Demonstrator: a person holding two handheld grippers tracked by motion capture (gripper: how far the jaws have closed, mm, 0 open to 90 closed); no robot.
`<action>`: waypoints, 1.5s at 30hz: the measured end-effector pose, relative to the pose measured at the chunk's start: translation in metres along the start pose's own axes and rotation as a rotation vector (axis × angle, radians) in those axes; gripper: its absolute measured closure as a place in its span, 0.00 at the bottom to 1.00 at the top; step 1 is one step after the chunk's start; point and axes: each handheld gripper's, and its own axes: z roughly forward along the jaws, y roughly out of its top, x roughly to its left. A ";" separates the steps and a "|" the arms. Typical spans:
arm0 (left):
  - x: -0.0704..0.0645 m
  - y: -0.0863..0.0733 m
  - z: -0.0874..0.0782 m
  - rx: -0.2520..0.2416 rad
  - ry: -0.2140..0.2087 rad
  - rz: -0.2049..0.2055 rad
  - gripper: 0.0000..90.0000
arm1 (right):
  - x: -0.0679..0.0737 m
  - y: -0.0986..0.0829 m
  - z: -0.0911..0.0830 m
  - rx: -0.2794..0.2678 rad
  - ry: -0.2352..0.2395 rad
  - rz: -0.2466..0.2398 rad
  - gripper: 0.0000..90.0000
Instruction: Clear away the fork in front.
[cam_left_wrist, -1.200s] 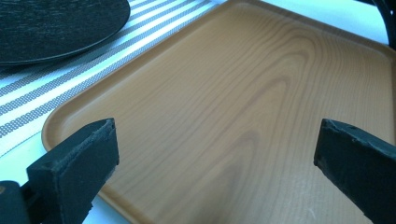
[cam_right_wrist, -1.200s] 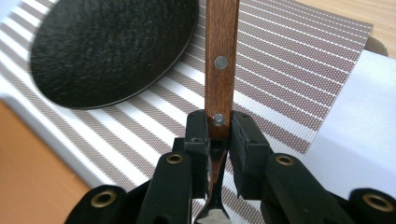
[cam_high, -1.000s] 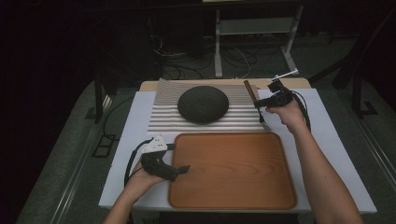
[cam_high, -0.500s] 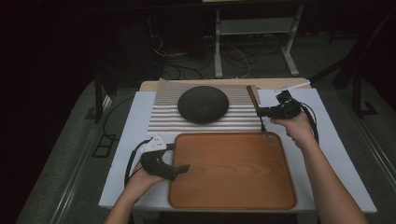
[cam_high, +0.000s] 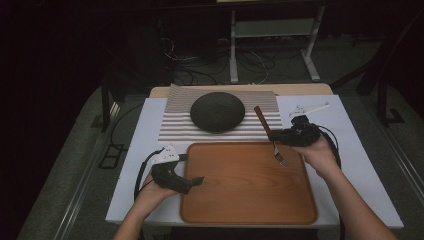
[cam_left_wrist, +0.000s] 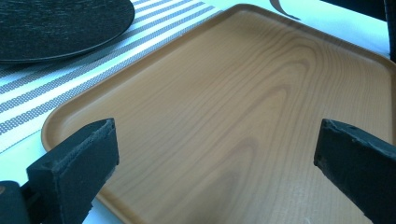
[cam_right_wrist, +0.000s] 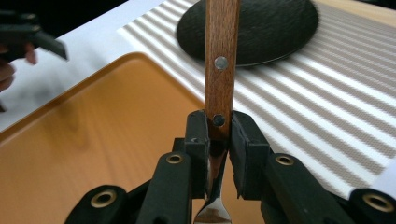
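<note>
i hold one fork (cam_high: 270, 135) with a wooden handle in the right hand-held gripper (cam_high: 278, 136); the jaws are closed tight on the handle's lower end, just above the metal neck. the fork hangs tilted over the far right corner of the tray (cam_high: 240, 210), tines down and near, handle pointing far-left toward the mat. i judge the step in hand to be the carry of the fork to the tray. the next move calls for lowering the tines to the tray surface, flattening the handle, then parting the jaws. the left hand-held gripper (cam_high: 197, 180) rests at the tray's near left edge, jaws spread wide, holding nothing. count: one fork, one wooden tray, one dark round plate (cam_high: 217, 111) on one striped mat (cam_high: 175, 127), two grippers, all on one white bench (cam_high: 350, 135).
</note>
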 end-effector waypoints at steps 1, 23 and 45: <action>0.000 0.000 0.000 0.000 0.000 0.000 0.00 | 0.000 0.000 0.000 0.000 0.000 0.000 0.86; -0.004 0.003 0.004 0.006 -0.001 0.027 0.00 | 0.039 -0.034 0.011 0.028 0.103 -0.070 0.86; -0.003 0.076 0.055 -0.039 -0.086 0.071 0.00 | 0.034 -0.033 0.001 -0.017 0.085 -0.058 0.86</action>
